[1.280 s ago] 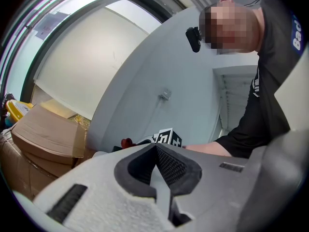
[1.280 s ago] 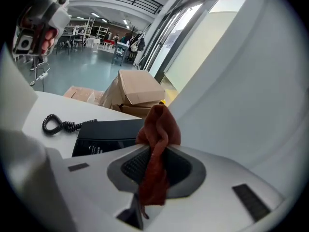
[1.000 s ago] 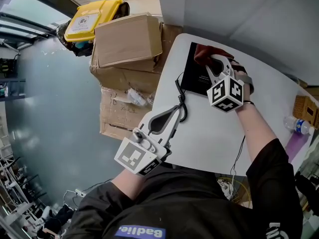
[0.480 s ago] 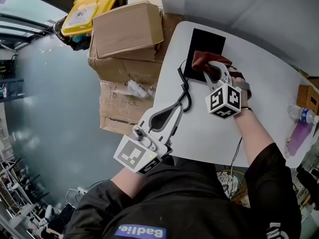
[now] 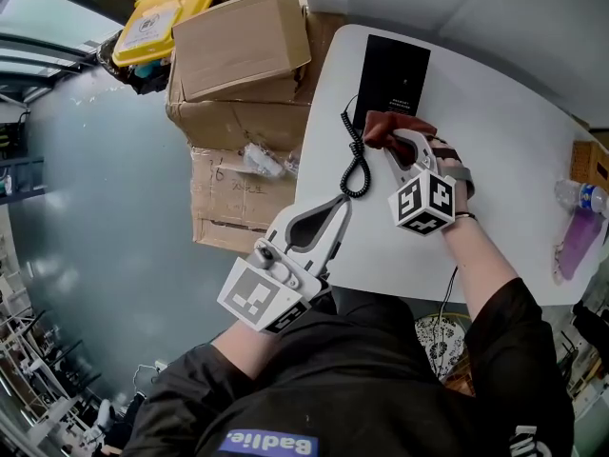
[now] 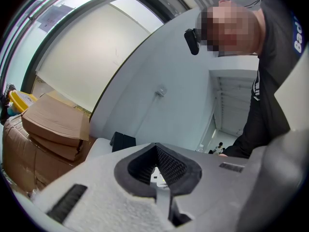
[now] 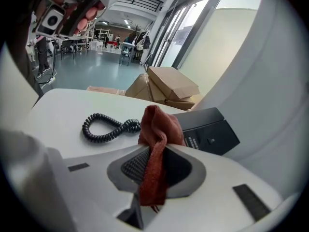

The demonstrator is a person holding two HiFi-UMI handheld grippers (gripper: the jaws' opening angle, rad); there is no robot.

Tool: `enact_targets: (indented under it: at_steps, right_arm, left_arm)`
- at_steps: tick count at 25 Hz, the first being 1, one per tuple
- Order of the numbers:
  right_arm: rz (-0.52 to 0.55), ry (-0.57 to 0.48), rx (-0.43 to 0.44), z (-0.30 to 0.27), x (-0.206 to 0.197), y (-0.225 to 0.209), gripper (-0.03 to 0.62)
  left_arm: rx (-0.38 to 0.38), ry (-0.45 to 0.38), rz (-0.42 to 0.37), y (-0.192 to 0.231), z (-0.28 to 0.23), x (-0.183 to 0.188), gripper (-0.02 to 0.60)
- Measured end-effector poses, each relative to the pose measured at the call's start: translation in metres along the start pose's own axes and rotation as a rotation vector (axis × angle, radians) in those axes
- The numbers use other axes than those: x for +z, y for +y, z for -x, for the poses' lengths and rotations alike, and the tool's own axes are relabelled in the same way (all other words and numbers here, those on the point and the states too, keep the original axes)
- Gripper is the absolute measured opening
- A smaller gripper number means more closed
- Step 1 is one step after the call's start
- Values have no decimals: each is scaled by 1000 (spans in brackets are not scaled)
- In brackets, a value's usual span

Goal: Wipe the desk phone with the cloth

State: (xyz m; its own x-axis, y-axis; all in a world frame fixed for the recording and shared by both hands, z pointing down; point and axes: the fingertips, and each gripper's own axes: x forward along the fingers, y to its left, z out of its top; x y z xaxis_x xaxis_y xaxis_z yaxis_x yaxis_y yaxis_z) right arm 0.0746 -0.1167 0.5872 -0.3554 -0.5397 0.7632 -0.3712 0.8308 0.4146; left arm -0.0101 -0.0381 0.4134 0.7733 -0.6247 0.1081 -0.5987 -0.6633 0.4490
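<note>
The desk phone (image 5: 395, 65) is a flat black slab with a line of small white print on its face; in the right gripper view (image 7: 212, 127) a grid of keys shows near its front edge. It lies at the far side of the white table (image 5: 495, 150). Its black coiled cord (image 5: 355, 160) loops across the tabletop from the phone's near left corner.

The right gripper (image 5: 392, 143) has its jaws clamped on a rust-red cloth (image 7: 155, 144). The cloth bunches up above the fingertips, and a strip of it hangs down between the ribbed pads. The bunched end sits at the phone's near edge; I cannot tell whether it touches.

The left gripper (image 5: 340, 202) is held at the table's near left edge, with its jaws together and nothing between them.

Stacked cardboard boxes (image 5: 238, 50) stand against the table's left side, with a yellow bin (image 5: 162, 22) behind them. A plastic water bottle (image 5: 580, 196) lies at the table's right end. The floor (image 5: 95, 208) is grey-blue and glossy. In the right gripper view the room runs back to desks and tall windows.
</note>
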Motion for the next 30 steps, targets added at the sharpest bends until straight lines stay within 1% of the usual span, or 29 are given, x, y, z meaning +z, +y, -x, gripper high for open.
enact_targets:
  at_steps: [5,7,10,12,14,18,21,24,26,30]
  right_arm:
    - [13,22,32,0,-2,15,83]
    - [7,15,35,5,6,9,83]
    - [-9,-17,13,14,27,-21,83]
    - [5,-30,-16,16,42,-49,83]
    - [27,-37,-52,13,56,-82,83]
    - [52,-31,-100,1,78,-137,83]
    - [65,-15,-108,-13,85,-159,83]
    - [84,10,-87,-31,82,-162,83]
    - [93,15,-69,-39,79,-155,83]
    - [103,5,-61,-41,74,-136,83]
  left_arm:
    - [-16,0,-3,-6,9,-5,14]
    - [-17,-4,-7,-9,13,-3,14]
    - [-10,-18,-19,-11,20,8,14]
    - [-3,-27,-23,-12,23,16,14]
    - [7,-35,-10,-12,24,25,14]
    - [30,-39,8,-3,27,32,13]
    - [40,-35,17,3,24,33,14]
    - [51,-37,30,12,20,33,14]
    - [57,-35,36,17,19,33,14]
    - [64,-27,51,26,17,26,14]
